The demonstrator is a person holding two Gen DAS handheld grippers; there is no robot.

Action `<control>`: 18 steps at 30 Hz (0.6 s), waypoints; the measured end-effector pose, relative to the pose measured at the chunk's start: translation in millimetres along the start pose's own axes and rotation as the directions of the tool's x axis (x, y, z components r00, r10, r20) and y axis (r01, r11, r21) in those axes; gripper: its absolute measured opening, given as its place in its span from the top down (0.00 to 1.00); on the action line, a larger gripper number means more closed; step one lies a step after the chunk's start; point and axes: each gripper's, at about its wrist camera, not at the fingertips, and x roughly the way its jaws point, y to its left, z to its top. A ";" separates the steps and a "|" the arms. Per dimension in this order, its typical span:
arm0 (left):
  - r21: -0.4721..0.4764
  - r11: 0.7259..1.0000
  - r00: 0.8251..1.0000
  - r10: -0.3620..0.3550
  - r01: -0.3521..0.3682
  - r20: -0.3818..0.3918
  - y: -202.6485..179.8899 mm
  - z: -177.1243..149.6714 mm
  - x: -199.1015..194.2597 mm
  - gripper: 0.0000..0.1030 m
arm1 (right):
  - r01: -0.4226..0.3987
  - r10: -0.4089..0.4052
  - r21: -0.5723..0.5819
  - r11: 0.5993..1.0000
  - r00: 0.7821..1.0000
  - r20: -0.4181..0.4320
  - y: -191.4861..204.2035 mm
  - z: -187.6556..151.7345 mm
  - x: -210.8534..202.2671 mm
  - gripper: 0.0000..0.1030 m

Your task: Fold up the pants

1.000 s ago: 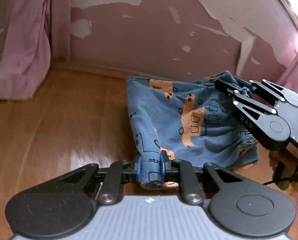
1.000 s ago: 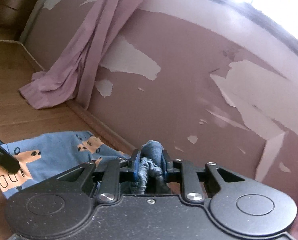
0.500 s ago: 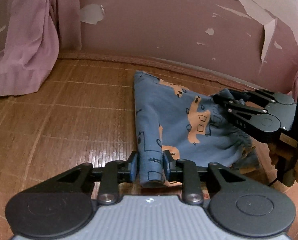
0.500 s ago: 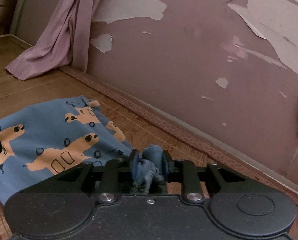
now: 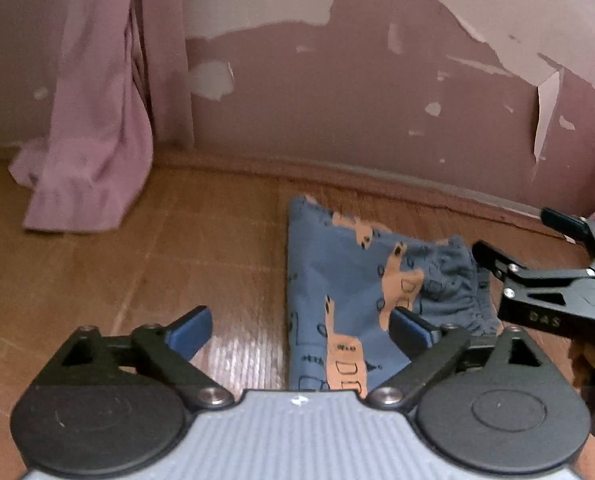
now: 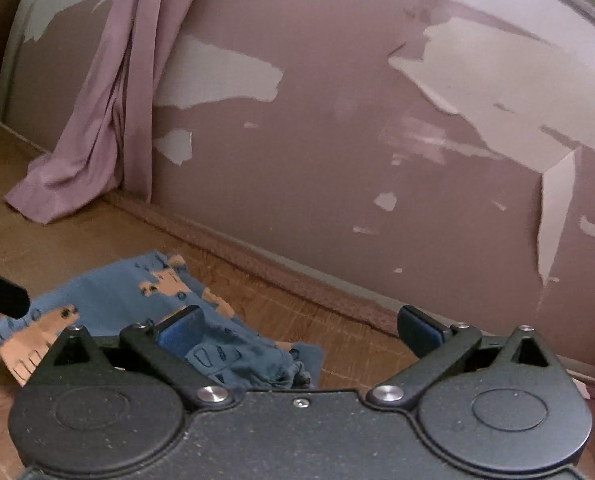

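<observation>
**Both grippers spread, pants lying folded on floor**

Left view: left gripper (image 5: 299,326) fingers apart, blue animal-print pants (image 5: 349,300) at lower centre, long axis running up-frame toward the wall (image 5: 337,100). Right gripper (image 5: 513,240) enters at right edge, fingers apart.

Right view only: bunched waistband (image 6: 273,368) at lower centre. Mauve curtain (image 6: 109,120) at upper left.

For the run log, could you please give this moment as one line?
left gripper: open | right gripper: open | pants: folded, on floor
</observation>
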 end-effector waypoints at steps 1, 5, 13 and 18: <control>0.007 1.000 1.000 0.007 -0.007 0.014 -2.9 0.6 -4.8 0.03 | 0.006 -0.006 0.003 1.000 1.000 0.006 0.4 1.6 -5.5 0.01; 0.032 0.999 0.998 0.029 -0.031 0.062 -10.4 -2.0 -24.2 0.00 | 0.023 -0.024 0.034 0.999 0.999 0.028 -0.8 6.1 -29.3 0.01; 0.110 0.990 0.992 0.076 -0.087 0.098 -26.6 -30.0 -53.2 0.00 | 0.081 -0.089 0.149 0.985 0.995 0.048 -6.7 -15.3 -93.5 0.01; 0.153 0.984 0.990 0.076 -0.095 0.123 -37.8 -49.7 -75.4 0.00 | 0.099 -0.110 0.208 0.973 0.993 0.044 -6.6 -29.3 -135.1 0.01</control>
